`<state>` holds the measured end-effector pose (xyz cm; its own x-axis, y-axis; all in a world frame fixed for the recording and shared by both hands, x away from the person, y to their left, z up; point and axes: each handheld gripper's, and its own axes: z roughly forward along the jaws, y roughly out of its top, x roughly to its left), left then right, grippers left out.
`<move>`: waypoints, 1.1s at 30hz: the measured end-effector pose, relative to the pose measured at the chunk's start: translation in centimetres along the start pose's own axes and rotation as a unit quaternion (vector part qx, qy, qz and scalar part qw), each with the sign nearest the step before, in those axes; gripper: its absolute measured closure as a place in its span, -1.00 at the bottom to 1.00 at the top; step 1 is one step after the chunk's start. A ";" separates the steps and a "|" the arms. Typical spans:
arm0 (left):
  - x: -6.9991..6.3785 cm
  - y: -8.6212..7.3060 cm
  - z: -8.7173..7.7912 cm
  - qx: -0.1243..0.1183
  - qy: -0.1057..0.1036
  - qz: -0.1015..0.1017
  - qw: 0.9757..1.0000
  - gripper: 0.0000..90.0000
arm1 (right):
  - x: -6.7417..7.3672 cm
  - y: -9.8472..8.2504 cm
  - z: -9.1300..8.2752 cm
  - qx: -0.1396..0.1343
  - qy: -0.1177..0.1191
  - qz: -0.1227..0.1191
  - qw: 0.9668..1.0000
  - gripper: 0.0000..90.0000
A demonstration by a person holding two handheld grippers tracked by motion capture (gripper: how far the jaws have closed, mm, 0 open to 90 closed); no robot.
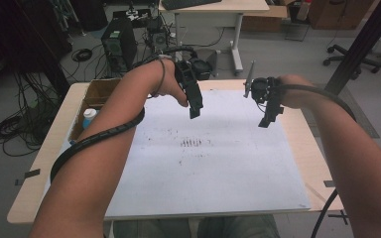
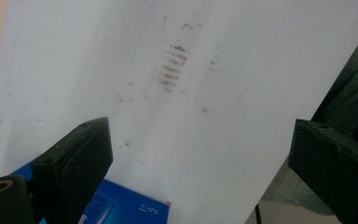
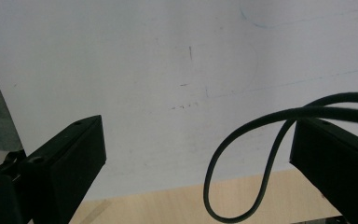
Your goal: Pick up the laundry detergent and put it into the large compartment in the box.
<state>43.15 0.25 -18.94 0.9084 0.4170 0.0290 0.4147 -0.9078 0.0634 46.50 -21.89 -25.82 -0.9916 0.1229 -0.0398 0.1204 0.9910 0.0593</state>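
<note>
Two hand-held grippers, left gripper [image 1: 194,113] and right gripper [image 1: 264,122], jaws apart and empty, poised above white board [image 1: 213,173], seemingly ready to reach toward cardboard box [image 1: 96,94] at far left.

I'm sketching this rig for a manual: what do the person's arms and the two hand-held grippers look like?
Both forearms are bare, no sleeves. The left hand-held gripper and right hand-held gripper are black with blocky flat jaws. A black ribbed cable trails along the left forearm.
</note>
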 end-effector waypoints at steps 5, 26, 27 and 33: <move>0.3 0.3 0.5 0.002 -0.012 0.020 1.000 -0.85 | -0.1 -0.2 -0.4 -0.001 -0.004 0.001 1.000 -0.93; 2.3 -0.6 2.0 -0.003 -0.019 0.002 1.000 -0.84 | 0.2 0.4 -0.1 -0.007 0.000 0.009 1.000 -0.93; 2.3 -0.7 2.1 -0.002 -0.019 0.002 1.000 -0.84 | 0.3 0.5 0.0 -0.004 0.001 0.008 1.000 -0.93; 2.2 -1.0 2.3 -0.002 -0.022 0.006 1.000 -0.84 | 0.4 1.3 0.4 0.000 0.004 0.001 1.000 -0.93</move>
<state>44.80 1.98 -21.19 0.9150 0.4032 -0.0145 0.4032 -0.9126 0.0681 46.22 -20.56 -26.18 -0.9917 0.1243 -0.0314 0.1223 0.9908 0.0584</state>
